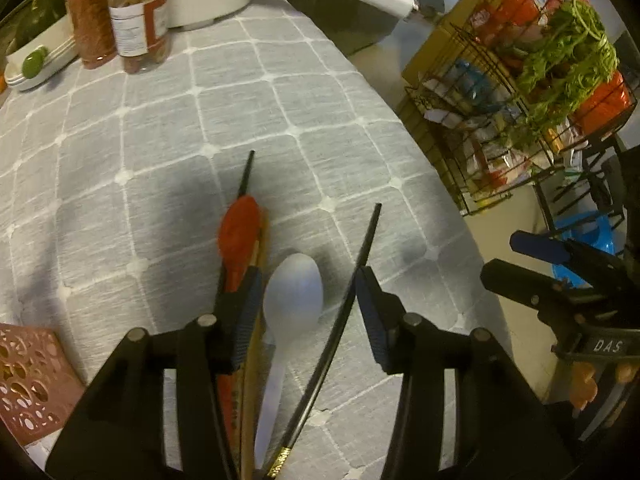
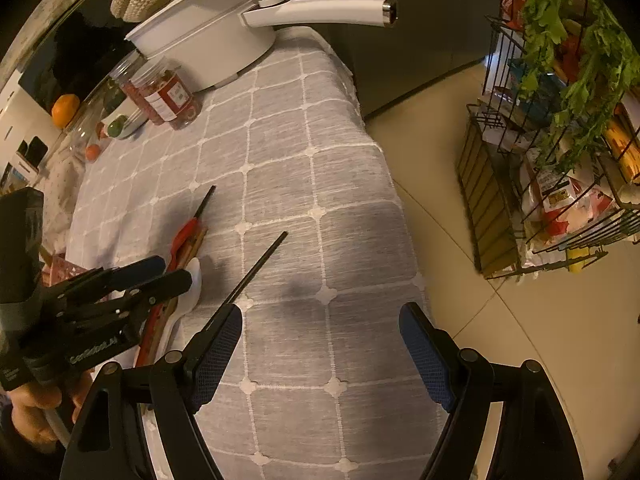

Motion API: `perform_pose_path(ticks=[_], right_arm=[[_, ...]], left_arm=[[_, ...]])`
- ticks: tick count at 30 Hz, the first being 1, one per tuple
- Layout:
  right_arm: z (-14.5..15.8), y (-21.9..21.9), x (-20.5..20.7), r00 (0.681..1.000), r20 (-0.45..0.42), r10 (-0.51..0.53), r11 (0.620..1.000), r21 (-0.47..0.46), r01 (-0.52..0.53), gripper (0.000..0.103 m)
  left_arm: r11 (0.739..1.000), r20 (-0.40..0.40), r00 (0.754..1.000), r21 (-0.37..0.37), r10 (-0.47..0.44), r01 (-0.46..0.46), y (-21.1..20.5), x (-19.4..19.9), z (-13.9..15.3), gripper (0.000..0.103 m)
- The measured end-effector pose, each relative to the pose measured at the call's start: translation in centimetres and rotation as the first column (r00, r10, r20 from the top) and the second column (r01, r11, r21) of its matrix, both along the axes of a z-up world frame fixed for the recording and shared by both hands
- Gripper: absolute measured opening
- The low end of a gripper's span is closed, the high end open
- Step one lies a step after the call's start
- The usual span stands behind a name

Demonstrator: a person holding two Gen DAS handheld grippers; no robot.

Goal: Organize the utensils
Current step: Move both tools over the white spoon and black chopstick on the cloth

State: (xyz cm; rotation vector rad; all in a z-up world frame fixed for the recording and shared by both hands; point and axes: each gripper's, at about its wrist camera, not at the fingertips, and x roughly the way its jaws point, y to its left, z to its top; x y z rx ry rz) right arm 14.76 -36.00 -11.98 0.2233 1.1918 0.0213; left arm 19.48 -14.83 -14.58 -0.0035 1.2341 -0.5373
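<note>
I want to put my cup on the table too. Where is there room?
The grey checked tablecloth is bare between the loose black chopstick and the table's right edge, up to the white pot. It is crowded around the white spoon, red spoon and left gripper, and by the jars.

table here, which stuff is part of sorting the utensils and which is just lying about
Part of the job:
- white plastic spoon
- red spoon
- black chopstick lying apart
- second black chopstick by the red spoon

Just lying about:
- white saucepan
- two jars
- wire rack with greens
- orange
</note>
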Motion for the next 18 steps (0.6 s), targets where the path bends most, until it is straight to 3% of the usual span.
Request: perform_pose_path(ticks=[9, 15, 17, 18], right_arm=[[-0.2, -0.6, -0.1, 1.0, -0.006, -0.01, 1.0, 0.003, 0.01, 0.082], [-0.5, -0.9, -0.1, 1.0, -0.013, -0.019, 1.0, 0.004, 0.019, 0.082], [-0.6, -1.0, -0.1, 1.0, -0.016, -0.022, 1.0, 0.003, 0.022, 0.082], [-0.7, -1.0, -0.1, 1.0, -0.017, -0.023, 1.0, 0.002, 0.023, 0.082]], left_arm=[[1.0, -0.057, 0.998, 0.014, -0.013, 0.014, -0.8, 0.5, -1.7, 0.049], [0.997, -0.043, 0.999, 0.076, -0.02, 0.023, -1.3, 0.5, -2.1, 0.048], [0.995, -0.032, 0.999, 0.098, -0.019, 0.022, -1.4, 0.4, -2.1, 0.043], [0.994, -0.026, 1.0, 0.111, -0.014, 0.017, -1.3, 0.4, -2.1, 0.032]])
